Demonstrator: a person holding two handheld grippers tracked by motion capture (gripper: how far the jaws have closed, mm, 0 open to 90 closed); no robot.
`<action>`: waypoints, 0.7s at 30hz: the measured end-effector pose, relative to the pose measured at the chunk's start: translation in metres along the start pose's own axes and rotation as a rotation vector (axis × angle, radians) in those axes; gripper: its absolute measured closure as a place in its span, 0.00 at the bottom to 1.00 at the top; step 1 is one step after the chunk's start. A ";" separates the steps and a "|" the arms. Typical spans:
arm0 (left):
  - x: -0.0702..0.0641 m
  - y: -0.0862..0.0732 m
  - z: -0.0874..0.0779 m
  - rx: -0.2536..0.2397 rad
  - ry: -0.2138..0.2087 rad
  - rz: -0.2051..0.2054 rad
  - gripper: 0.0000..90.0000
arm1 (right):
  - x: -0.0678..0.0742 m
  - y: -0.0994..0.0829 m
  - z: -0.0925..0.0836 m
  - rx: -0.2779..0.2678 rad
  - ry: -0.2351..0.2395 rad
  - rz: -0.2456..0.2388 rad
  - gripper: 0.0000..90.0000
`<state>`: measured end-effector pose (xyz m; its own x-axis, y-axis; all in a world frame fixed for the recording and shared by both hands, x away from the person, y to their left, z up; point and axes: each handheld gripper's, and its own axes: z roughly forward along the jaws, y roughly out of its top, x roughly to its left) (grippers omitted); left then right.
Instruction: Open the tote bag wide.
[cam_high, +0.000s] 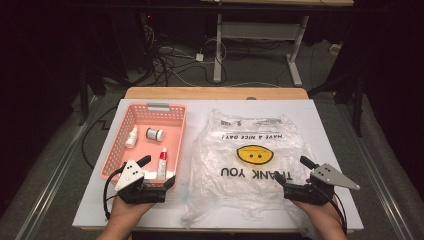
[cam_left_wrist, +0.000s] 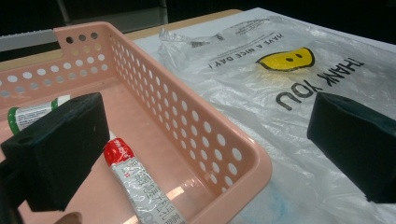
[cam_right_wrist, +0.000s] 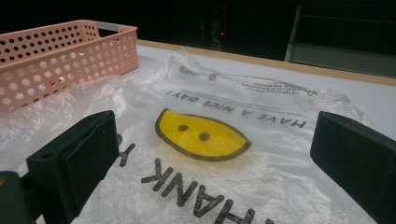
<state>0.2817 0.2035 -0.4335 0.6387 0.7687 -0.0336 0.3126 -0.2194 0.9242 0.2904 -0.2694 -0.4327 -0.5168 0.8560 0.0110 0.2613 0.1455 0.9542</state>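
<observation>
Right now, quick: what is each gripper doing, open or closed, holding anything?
Left gripper: open, holding nothing, jaws straddling the near corner of the pink basket.
Right gripper: open, holding nothing, over the plastic bag.

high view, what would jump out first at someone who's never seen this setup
The clear plastic bag with its yellow smiley face and THANK YOU print lies flat across the middle and right of the white table. Left of it stands a pink perforated basket holding a red-capped tube, a small white bottle and a small jar. At the near edge, the left claw sits open at the basket's corner, and the right claw open over the bag.
</observation>
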 end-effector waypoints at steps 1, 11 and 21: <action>0.000 0.001 0.000 -0.002 -0.005 0.002 0.00 | 0.000 0.000 0.000 0.006 0.003 0.001 0.02; -0.001 0.005 -0.005 -0.002 -0.013 0.019 0.00 | 0.002 0.003 -0.002 -0.013 0.002 -0.012 0.03; 0.001 0.005 -0.002 0.007 -0.021 0.016 0.00 | -0.001 0.006 -0.003 0.006 -0.005 -0.007 0.04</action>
<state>0.2822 0.2049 -0.4283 0.6580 0.7526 -0.0271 0.3073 -0.2354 0.9220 0.2903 -0.2708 -0.4265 -0.5147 0.8574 0.0032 0.2632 0.1544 0.9523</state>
